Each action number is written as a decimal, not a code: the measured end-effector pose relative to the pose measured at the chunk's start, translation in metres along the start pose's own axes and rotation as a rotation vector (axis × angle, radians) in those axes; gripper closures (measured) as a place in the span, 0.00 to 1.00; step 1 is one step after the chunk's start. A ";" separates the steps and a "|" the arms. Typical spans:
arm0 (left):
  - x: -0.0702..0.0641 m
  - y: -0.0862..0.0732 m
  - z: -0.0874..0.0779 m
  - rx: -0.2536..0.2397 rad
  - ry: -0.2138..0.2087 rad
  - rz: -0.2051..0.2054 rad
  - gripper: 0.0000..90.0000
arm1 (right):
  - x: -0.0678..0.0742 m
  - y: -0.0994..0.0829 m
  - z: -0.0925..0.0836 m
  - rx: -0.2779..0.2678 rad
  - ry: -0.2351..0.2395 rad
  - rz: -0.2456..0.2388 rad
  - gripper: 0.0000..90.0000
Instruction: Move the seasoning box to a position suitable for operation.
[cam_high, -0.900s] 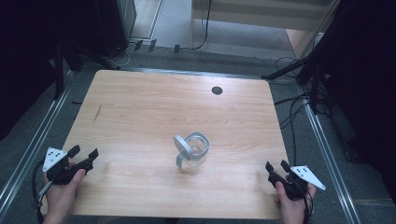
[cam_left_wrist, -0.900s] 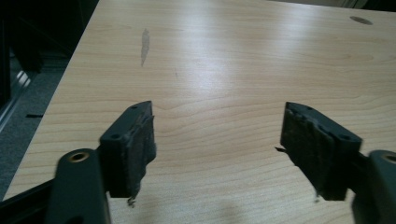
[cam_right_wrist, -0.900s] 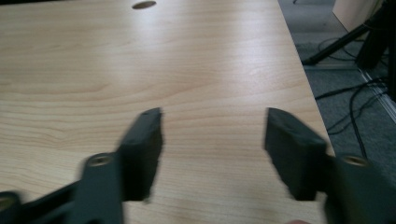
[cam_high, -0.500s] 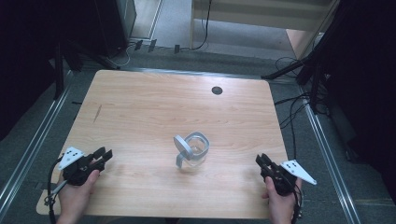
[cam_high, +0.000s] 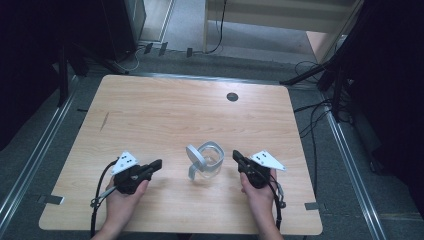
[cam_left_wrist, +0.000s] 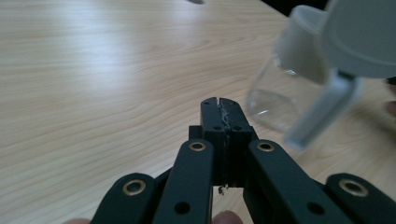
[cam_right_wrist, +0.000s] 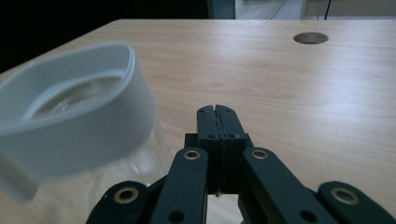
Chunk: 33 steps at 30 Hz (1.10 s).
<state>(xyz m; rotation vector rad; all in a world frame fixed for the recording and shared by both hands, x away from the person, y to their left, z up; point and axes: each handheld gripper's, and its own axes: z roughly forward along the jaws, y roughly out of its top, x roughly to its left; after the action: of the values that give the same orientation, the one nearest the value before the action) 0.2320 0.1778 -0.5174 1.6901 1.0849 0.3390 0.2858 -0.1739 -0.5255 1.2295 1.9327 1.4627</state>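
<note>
Black left claw (cam_high: 156, 164) jaws pressed together, empty, just above wooden surface (cam_high: 165, 110), tip aimed at clear jar (cam_high: 206, 161) near to its right. Right claw (cam_high: 237, 156) likewise closed, empty, just beside jar's other side. Jar upright at surface middle-front between both claws, white collar on rim, white lid (cam_high: 195, 156) flipped open, tilted toward left claw. Each claw in a hand (cam_high: 120, 197). Round dark hole (cam_high: 232, 96) in surface farther back.

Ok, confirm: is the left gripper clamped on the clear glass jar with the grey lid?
No, the left gripper is shut on nothing, beside the jar.
</note>
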 end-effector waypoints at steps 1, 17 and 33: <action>-0.005 0.002 0.002 -0.003 -0.016 0.009 1.00 | 0.001 0.003 0.006 -0.001 0.004 0.017 1.00; -0.063 -0.003 0.021 0.071 -0.232 0.142 1.00 | 0.017 0.005 0.028 -0.010 0.035 -0.005 1.00; -0.035 -0.001 0.024 0.062 -0.117 0.116 1.00 | 0.029 -0.001 0.020 -0.001 0.066 -0.023 1.00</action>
<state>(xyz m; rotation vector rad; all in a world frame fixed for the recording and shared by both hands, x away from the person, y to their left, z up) 0.2282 0.1354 -0.5187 1.8098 0.9226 0.2791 0.2856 -0.1387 -0.5281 1.1685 1.9820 1.5110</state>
